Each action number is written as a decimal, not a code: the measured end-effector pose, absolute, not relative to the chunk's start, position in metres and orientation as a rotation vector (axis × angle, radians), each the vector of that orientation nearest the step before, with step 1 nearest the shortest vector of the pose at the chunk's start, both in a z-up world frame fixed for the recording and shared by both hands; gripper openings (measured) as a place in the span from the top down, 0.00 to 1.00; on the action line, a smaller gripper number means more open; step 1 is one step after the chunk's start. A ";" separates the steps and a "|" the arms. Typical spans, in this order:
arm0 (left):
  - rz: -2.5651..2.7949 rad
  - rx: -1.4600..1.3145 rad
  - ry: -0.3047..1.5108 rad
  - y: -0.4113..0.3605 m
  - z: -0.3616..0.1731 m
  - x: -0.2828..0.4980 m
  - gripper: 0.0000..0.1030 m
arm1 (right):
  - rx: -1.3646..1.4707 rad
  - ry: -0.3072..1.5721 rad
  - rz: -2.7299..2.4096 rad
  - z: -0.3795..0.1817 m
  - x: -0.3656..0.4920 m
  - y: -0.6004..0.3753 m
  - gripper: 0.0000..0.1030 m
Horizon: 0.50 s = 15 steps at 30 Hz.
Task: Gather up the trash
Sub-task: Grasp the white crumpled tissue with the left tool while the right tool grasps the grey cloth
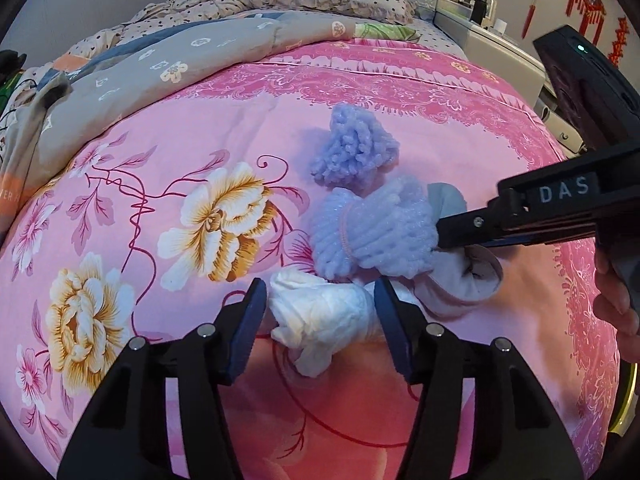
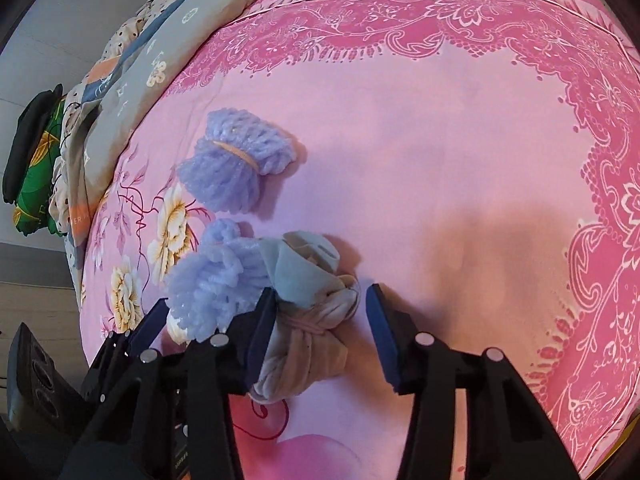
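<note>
On pink bedspread (image 1: 120, 208), "DAS"-marked right tongs (image 2: 320, 320) straddle tied cloth (image 2: 304, 340); left tongs (image 1: 320, 320) straddle tissue wad (image 1: 320, 320), gripping unclear.

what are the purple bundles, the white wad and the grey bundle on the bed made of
Purple bundles: probably foam fruit netting; the mesh strands look puffy and slightly glossy, each cinched by a rubber band. White wad: likely tissue or soft paper, matte and crumpled. Grey bundle: seemingly knitted fabric, maybe socks, matte with soft folds, banded too.

Both wrist views look steeply down, close; sharing the pink bedspread (image 1: 160, 208).
</note>
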<state>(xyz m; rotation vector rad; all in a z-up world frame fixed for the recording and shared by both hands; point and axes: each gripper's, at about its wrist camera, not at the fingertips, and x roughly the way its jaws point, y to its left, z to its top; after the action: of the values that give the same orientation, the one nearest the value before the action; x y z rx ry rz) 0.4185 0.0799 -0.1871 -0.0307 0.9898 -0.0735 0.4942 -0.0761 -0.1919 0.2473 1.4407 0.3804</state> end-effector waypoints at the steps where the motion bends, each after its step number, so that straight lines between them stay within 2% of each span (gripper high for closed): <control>1: -0.080 -0.012 0.989 0.076 -0.188 0.418 0.53 | 0.246 1.444 0.383 -0.193 0.495 -0.075 0.63; 5: -0.102 0.000 0.992 0.067 -0.188 0.419 0.70 | 0.254 1.446 0.386 -0.196 0.496 -0.074 0.68; 6: -0.102 0.002 0.990 0.066 -0.188 0.419 0.74 | 0.257 1.443 0.389 -0.195 0.496 -0.074 0.72; 8: -0.099 0.021 0.983 0.064 -0.188 0.417 0.77 | 0.249 1.429 0.399 -0.192 0.495 -0.075 0.77; 9: -0.096 0.032 0.978 0.062 -0.187 0.415 0.80 | 0.241 1.419 0.401 -0.190 0.493 -0.074 0.82; 15: -0.082 -0.001 0.981 0.068 -0.181 0.408 0.88 | 0.205 1.381 0.406 -0.180 0.484 -0.077 0.85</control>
<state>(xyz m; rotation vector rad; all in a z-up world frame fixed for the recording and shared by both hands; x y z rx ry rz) 0.4078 0.0675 -0.1808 -0.0010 0.9810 -0.0822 0.4837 -0.0770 -0.1796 0.2052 1.3808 0.4060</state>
